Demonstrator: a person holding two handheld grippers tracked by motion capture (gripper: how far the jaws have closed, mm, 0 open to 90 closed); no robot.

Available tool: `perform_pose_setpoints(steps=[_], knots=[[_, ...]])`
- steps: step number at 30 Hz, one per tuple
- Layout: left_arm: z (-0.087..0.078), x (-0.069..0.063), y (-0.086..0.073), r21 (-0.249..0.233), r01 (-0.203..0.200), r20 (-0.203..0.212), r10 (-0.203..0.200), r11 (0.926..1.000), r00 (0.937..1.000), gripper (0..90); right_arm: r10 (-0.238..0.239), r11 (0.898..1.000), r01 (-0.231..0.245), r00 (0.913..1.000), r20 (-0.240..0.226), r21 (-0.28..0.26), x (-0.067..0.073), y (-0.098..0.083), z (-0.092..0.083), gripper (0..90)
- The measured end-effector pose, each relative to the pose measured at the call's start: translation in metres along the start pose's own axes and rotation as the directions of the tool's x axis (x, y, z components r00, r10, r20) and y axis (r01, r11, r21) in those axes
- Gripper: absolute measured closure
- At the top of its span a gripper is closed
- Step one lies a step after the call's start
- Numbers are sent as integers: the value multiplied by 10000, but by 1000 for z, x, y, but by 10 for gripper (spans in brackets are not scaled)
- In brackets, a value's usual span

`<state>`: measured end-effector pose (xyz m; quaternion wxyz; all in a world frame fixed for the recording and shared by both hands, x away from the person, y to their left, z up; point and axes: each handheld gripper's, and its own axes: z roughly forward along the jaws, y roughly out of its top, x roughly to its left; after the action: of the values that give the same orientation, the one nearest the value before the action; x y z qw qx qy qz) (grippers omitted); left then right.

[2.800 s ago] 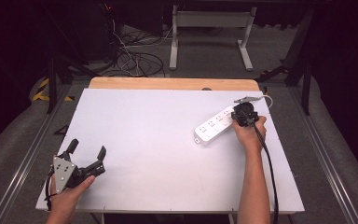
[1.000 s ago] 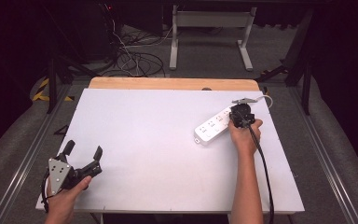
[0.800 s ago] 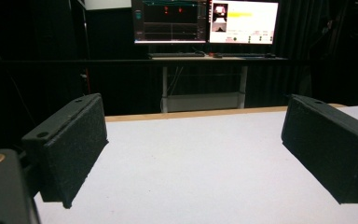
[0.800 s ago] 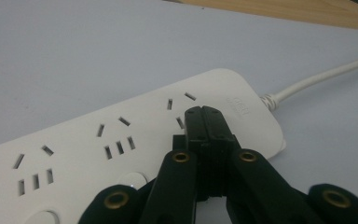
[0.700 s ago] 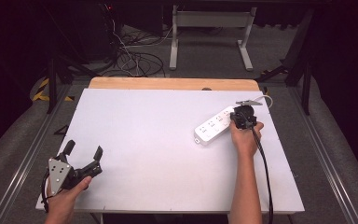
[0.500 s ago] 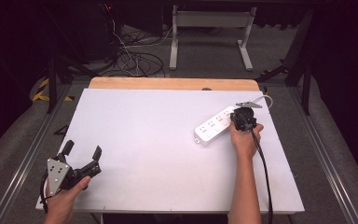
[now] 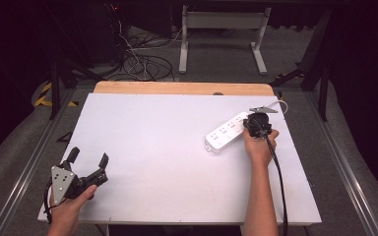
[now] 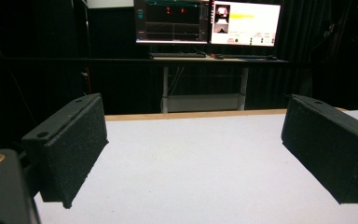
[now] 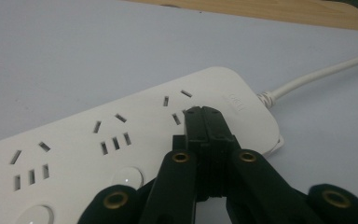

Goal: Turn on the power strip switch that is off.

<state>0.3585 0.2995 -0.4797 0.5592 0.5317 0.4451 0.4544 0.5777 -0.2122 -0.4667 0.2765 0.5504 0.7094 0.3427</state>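
A white power strip lies slanted on the right half of the white table, and its cord runs off toward the far right edge. My right gripper is shut. In the right gripper view its joined tips rest on the power strip beside the socket nearest the cord. My left gripper is held low near the front left corner. Its jaws stand wide open with nothing between them, the pads hovering over bare table.
A wooden strip borders the table's far edge. Beyond it are a metal desk frame and loose cables on the floor. Lit monitors show far off in the left gripper view.
Almost nothing differs. My left hand has drifted slightly toward the front left corner. My right gripper stays shut on top of the power strip.
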Motion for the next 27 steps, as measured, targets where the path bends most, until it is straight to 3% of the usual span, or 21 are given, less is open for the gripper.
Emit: perform_pose_setpoints(steps=[6,10,13,14,19,27], knots=[[3,-3,-1,20,6,71,-6,10000,10000,73,-130,9998,132,9999,-105,149,-1,3,-1,900],[4,-4,-1,28,-8,122,7,10000,9999,73,-522,9984,522,9986,-40,200,0,5,-1,900],[4,-4,-1,32,2,111,-2,10000,9999,73,-481,9987,482,9988,-59,177,0,5,0,900],[4,-3,-1,27,33,115,-33,10000,9999,73,-275,9996,275,9994,-231,-18,-1,5,-2,900],[4,-2,-1,28,75,65,-75,10000,10000,73,-576,9973,559,9977,-356,-478,0,8,-9,900],[5,-4,-1,29,7,137,-8,10000,9999,73,-639,9959,615,9973,-353,-670,-5,8,-24,900]])
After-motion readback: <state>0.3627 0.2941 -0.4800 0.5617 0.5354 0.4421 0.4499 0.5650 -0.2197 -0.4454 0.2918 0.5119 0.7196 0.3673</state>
